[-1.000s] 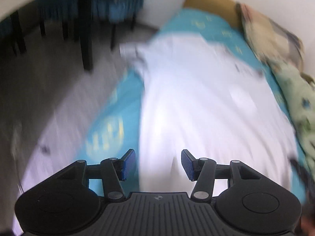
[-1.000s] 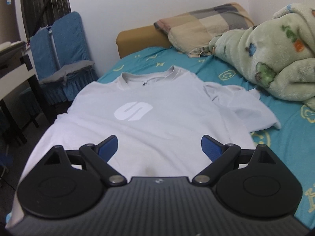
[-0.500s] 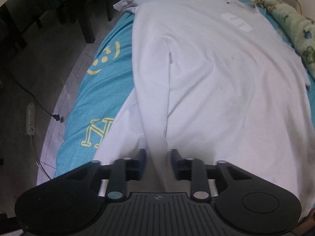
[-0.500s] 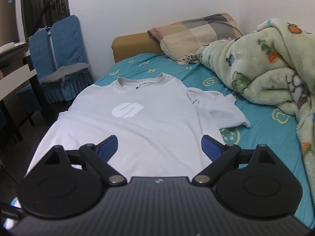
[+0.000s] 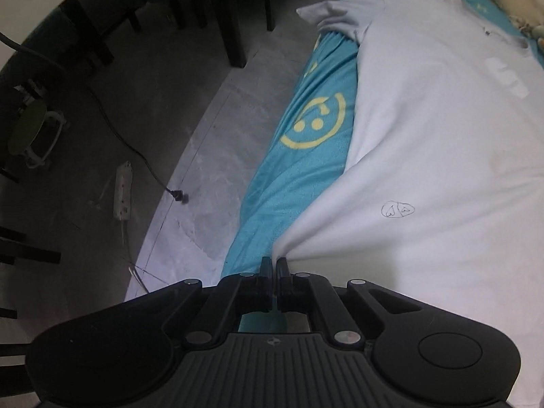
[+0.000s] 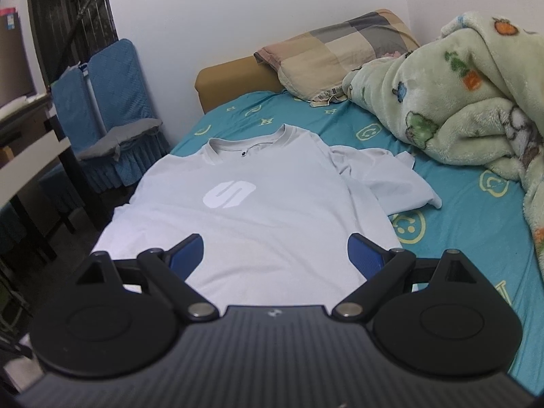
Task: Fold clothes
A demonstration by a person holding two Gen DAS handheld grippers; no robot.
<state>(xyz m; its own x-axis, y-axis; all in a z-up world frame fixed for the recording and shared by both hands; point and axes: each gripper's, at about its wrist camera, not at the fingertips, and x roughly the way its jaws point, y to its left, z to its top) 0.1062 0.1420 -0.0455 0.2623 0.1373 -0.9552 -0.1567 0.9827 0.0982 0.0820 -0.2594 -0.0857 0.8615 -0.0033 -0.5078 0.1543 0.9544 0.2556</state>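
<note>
Since 1 second ago, left gripper (image 5: 274,263) has closed from half open onto the shirt's (image 5: 425,156) bottom corner at the bed's (image 5: 289,176) left edge; cloth now fans in taut creases from the pinch. Its 2 jaws meet on the white fabric, pointing steeply down. Right gripper (image 6: 275,250) hovers above the shirt's (image 6: 258,224) hem, jaws spread wide, nothing between them; its view has shifted slightly, with the collar now lower in frame. Shirt lies face up along the bed's (image 6: 459,224) left side, logo uppermost, collar toward the headboard (image 6: 234,78). 1 sleeve spreads on the teal sheet to the right; the other hangs past the left edge. Blanket (image 6: 452,102) is heaped along the right edge. Pillow (image 6: 336,51) rests at the far end. Chair (image 6: 112,108) stands beside the bed's far left corner.
</note>
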